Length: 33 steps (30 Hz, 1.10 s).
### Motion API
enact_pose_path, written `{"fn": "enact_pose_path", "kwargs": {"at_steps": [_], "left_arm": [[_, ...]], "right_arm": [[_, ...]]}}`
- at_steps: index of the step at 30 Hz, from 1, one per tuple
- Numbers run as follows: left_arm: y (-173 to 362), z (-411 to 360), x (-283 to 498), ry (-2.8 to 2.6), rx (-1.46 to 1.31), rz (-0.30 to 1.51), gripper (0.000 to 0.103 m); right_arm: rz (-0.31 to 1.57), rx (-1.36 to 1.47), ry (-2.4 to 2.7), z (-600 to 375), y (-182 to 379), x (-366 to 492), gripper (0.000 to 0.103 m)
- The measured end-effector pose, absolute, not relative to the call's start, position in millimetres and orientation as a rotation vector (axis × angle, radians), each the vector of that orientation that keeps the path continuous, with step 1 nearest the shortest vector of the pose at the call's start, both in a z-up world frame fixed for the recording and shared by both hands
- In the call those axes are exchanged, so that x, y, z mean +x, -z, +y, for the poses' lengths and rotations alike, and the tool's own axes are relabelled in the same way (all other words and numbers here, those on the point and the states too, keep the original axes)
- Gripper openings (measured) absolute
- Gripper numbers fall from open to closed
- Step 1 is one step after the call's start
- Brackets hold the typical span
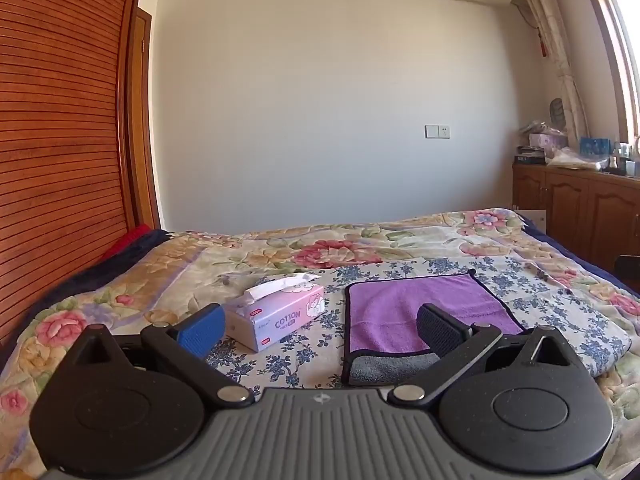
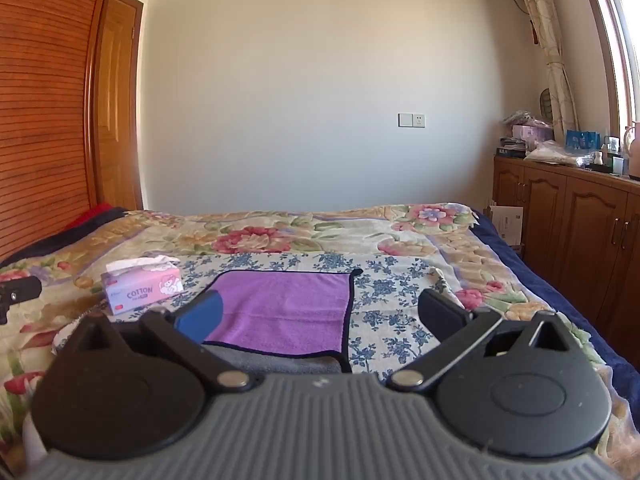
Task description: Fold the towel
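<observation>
While both sets of jaws stand wide and hold nothing, the purple towel (image 1: pixel 424 312) lies flat on the bed (image 1: pixel 400 240), its grey underside showing at the near edge. The left gripper (image 1: pixel 320 326) hovers near its left side, the right gripper (image 2: pixel 320 316) near its right; a tissue box (image 1: pixel 276 316) sits just left.

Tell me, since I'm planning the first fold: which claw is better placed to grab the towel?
Probably the left claw: open, one finger over the purple towel.
</observation>
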<state>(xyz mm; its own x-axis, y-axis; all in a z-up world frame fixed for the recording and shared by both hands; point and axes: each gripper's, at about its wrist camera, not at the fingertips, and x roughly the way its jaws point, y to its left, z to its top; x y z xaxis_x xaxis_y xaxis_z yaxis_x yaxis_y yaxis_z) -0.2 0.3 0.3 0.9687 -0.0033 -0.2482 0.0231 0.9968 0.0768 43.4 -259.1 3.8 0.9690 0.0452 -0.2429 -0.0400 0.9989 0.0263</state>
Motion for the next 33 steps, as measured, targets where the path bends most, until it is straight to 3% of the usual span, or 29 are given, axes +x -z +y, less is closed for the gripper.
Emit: {"fn": "enact_pose_path", "kwargs": {"at_steps": [33], "left_arm": [[-0.2,-0.6,-0.2,0.009,0.087,0.252,0.103]], "right_arm": [[0.247,0.02,-0.044,-258.5,-4.7,43.0,0.103]]}}
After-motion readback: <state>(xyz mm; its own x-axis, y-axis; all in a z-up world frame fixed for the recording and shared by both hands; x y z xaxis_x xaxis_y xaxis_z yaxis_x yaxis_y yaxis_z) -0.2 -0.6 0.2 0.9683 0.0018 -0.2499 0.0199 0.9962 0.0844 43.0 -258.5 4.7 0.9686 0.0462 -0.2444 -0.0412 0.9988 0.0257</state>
